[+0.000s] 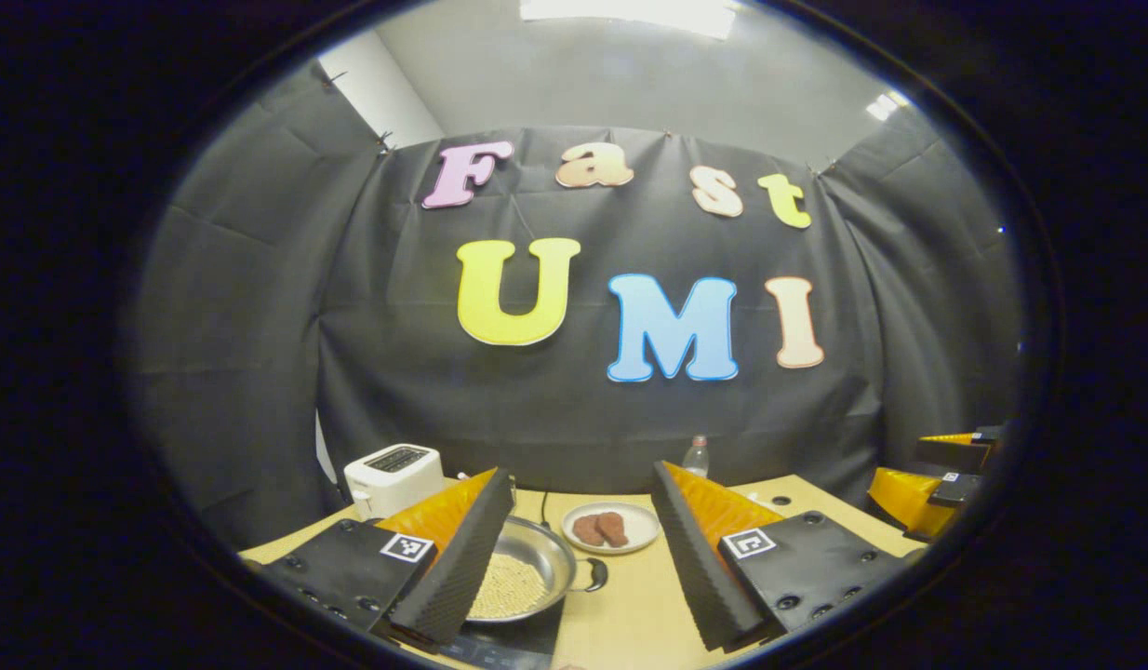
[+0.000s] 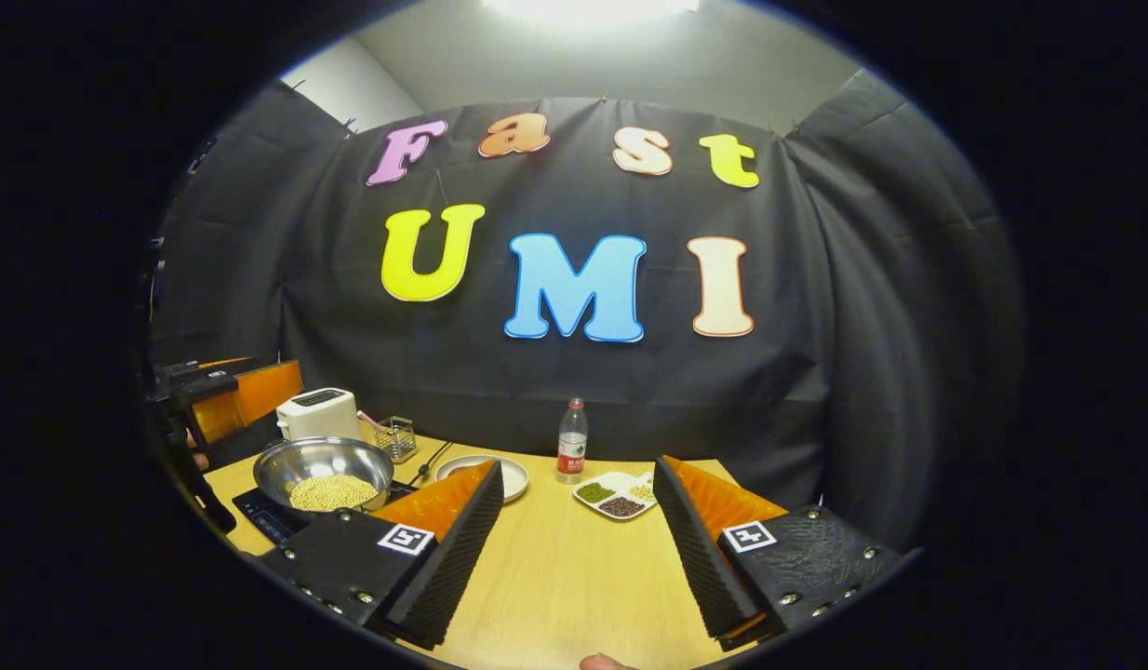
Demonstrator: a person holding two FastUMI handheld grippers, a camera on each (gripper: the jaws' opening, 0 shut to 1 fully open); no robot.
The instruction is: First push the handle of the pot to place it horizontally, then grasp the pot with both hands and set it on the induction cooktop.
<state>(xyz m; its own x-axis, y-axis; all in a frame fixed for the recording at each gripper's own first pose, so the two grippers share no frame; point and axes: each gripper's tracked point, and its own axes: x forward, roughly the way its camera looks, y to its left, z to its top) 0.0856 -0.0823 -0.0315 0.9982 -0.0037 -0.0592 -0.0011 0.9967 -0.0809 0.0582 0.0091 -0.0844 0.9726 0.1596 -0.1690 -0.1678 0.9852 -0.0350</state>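
Observation:
A steel pot (image 1: 523, 569) with pale grains inside sits on the black induction cooktop (image 1: 513, 642), its dark handle (image 1: 595, 574) pointing right. My left gripper (image 1: 583, 502) is open above and in front of it, holding nothing, and its left finger hides the pot's left side. In the right gripper view the pot (image 2: 325, 470) rests on the cooktop (image 2: 258, 516) at the table's left. My right gripper (image 2: 579, 489) is open over bare table, well to the right of the pot. The left gripper (image 2: 225, 391) hangs beyond the pot at the far left.
A white toaster (image 2: 318, 412) and a wire basket (image 2: 399, 437) stand behind the pot. A plate with meat (image 1: 611, 528), a water bottle (image 2: 571, 442) and a divided dish of beans (image 2: 616, 493) sit mid-table. The right gripper (image 1: 927, 470) shows at the left gripper view's far right.

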